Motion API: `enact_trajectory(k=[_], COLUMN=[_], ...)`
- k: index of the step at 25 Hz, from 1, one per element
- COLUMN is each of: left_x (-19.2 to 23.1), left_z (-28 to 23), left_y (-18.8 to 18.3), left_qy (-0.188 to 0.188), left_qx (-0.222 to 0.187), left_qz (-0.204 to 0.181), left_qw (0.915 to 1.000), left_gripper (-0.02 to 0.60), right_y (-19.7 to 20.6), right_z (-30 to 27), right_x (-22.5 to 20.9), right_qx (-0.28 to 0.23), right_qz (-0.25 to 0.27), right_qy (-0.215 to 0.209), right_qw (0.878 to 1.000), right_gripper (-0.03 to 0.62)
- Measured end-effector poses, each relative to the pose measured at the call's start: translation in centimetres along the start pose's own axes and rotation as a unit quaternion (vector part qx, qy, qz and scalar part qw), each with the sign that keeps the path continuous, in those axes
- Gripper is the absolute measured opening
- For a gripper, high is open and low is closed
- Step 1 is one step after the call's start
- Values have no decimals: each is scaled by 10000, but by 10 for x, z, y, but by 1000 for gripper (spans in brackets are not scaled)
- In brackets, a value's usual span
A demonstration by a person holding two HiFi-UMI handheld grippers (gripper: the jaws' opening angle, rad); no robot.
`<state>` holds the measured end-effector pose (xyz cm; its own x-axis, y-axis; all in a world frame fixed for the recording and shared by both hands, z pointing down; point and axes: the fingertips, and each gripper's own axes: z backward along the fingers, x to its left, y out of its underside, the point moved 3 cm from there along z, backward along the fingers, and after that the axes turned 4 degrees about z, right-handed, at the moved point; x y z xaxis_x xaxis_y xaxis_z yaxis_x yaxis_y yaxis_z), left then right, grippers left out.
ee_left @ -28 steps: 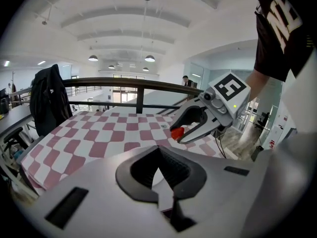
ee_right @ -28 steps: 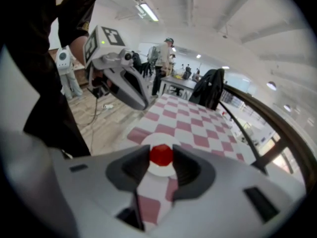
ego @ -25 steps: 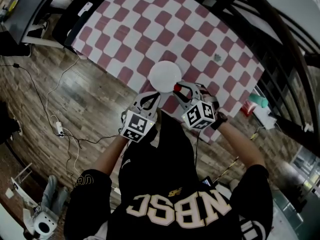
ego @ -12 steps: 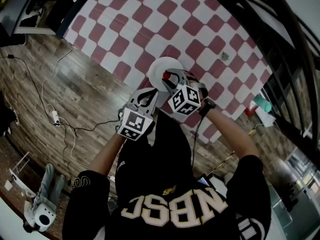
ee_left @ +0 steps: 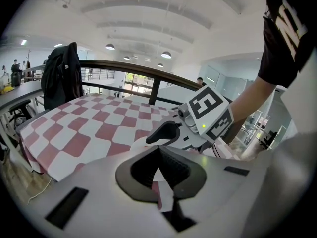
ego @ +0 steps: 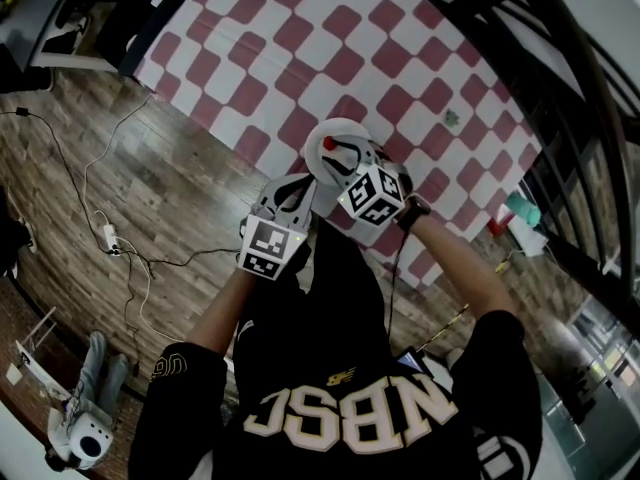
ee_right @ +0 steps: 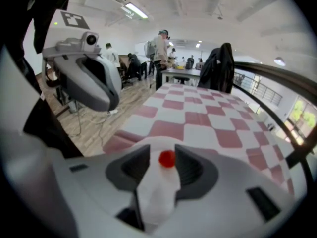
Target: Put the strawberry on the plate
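On the white plate [ego: 336, 129] near the checked table's [ego: 300, 48] edge lies the strawberry [ee_right: 167, 158], loose between the right gripper's [ee_right: 162, 157] narrowly parted jaws, while the left gripper [ee_left: 158, 158] hangs beside it, parted and empty.

Looks like a big open-plan office or robotics lab up on a mezzanine. Past the red-and-white checkered tabletop [ego: 300, 48] runs a dark railing [ee_left: 124, 66], with pendant lights [ee_left: 110, 47] hanging beyond it. Beside the tabletop there's wood floor [ego: 170, 158] with loose cables [ego: 108, 240], people [ee_right: 159, 46] standing at desks, and a jacket [ee_left: 62, 73] draped over a chair.
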<state>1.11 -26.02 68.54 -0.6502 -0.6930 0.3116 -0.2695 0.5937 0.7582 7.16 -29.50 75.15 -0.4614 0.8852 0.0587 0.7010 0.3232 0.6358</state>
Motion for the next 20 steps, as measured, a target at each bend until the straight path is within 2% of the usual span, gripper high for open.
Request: enact_trajectory(k=[3, 7, 13, 16, 20], left_x=[6, 9, -1, -5, -7], left_z=[8, 26, 58, 77, 99], left_y=[-9, -29, -87, -117, -170], left_qy=[-75, -96, -53, -16, -7], left_qx=[-175, -411, -1097, -1426, -1972], left_qz=[27, -25, -388, -461, -640], left_qw=[9998, 9991, 9932, 9887, 9783], left_gripper=[8, 8, 8, 8, 8], right_y=[-7, -29, -71, -97, -128], right_z=[12, 38, 93, 127, 177], right_x=[-4, -5, 3, 9, -5], right_qx=[43, -148, -732, -1168, -1919], right_qz=[-22, -261, -917, -1409, -1994], right_qy=[180, 631, 1372, 1768, 2489], right_qw=[9998, 9976, 9836, 9671, 9281], right_gripper=[147, 147, 146, 146, 117])
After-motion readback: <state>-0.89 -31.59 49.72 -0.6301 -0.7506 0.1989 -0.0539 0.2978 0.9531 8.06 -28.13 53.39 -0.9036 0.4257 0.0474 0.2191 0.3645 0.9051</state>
